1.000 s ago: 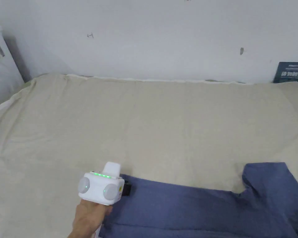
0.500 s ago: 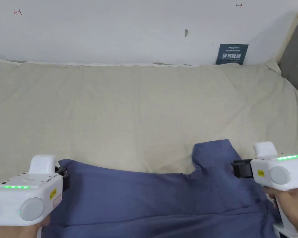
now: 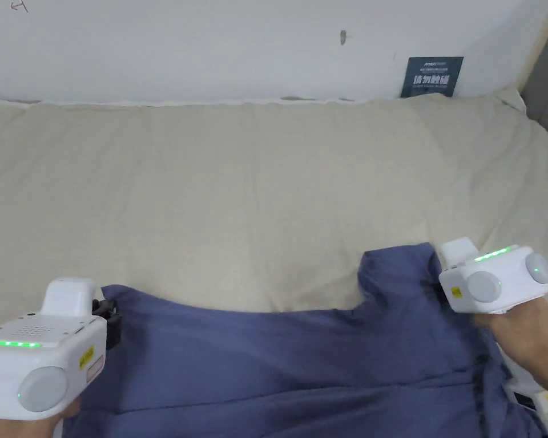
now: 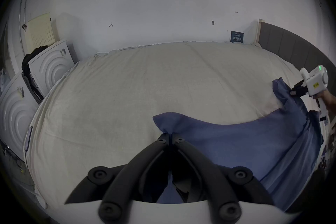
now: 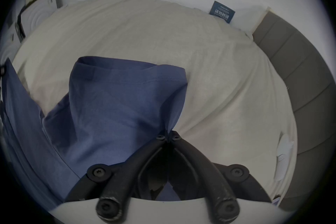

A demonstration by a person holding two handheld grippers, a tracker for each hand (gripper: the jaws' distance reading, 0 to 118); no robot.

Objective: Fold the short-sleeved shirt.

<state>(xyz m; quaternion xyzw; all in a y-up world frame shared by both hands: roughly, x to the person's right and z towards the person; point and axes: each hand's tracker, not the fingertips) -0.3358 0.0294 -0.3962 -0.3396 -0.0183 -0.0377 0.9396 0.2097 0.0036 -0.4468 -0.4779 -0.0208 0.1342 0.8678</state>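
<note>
Now both grippers are clamped on the blue short-sleeved cotton shirt (image 3: pixel 301 359): left gripper (image 4: pixel 170 134) at its corner, right gripper (image 5: pixel 168 134), newly raised, on the sleeve edge; spreading over the beige bedsheet (image 3: pixel 256 205) looks underway.

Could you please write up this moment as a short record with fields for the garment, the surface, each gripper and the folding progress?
garment: blue short-sleeved shirt, spread across the near part of the bed, one sleeve pointing toward the wall
surface: bed with beige sheet
left gripper: jaws closed on a corner of the shirt's edge
right gripper: jaws closed on the sleeve's edge
background: dark blue sign against the white wall
folding progress: no fold made yet; shirt held stretched between the grippers
</note>
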